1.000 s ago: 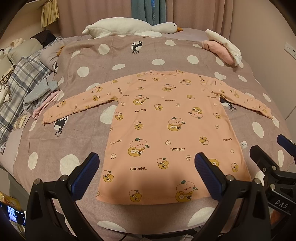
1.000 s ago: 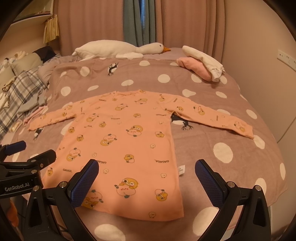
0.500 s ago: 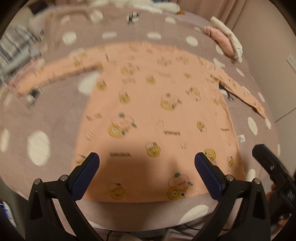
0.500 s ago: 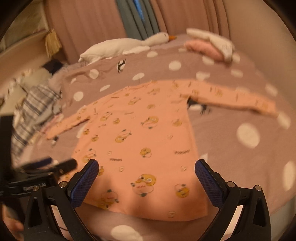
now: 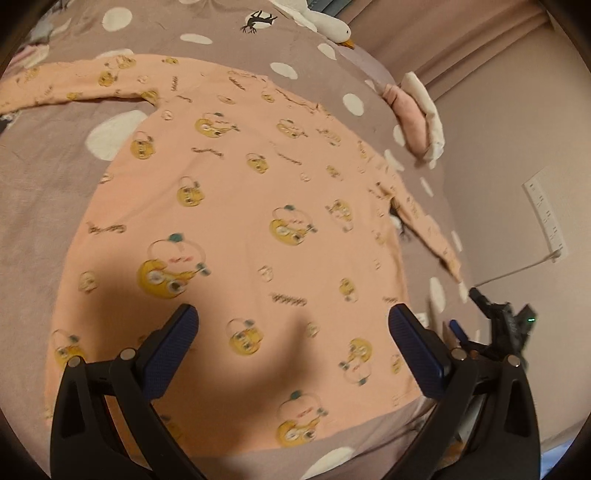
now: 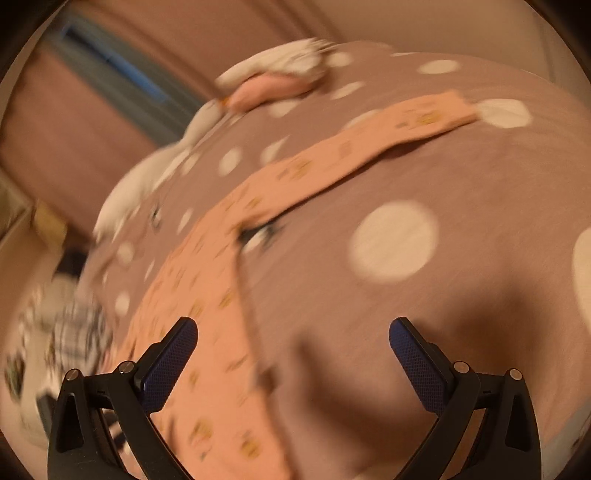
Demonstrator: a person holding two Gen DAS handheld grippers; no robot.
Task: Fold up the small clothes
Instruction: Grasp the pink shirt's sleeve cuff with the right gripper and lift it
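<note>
A peach long-sleeved shirt (image 5: 243,206) with yellow cartoon prints lies flat, sleeves spread, on the spotted brown bedspread (image 5: 44,177). My left gripper (image 5: 293,325) is open and empty, hovering low over the shirt's lower half near the hem. My right gripper (image 6: 293,336) is open and empty, above the bedspread beside the shirt's right edge (image 6: 229,295); the right sleeve (image 6: 369,147) stretches away ahead. The right gripper also shows at the far right of the left wrist view (image 5: 498,325). The right view is blurred.
A folded pink and white bundle (image 5: 413,118) lies at the bed's far right corner. A white goose plush (image 5: 325,26) lies by the curtains. Plaid and other clothes (image 6: 70,332) sit at the bed's left side. A wall socket (image 5: 546,218) is on the right wall.
Both grippers have dropped closer to the bed and tilted. The left has moved in over the shirt's lower part; the right has swung toward the shirt's right side. Both stay open.
</note>
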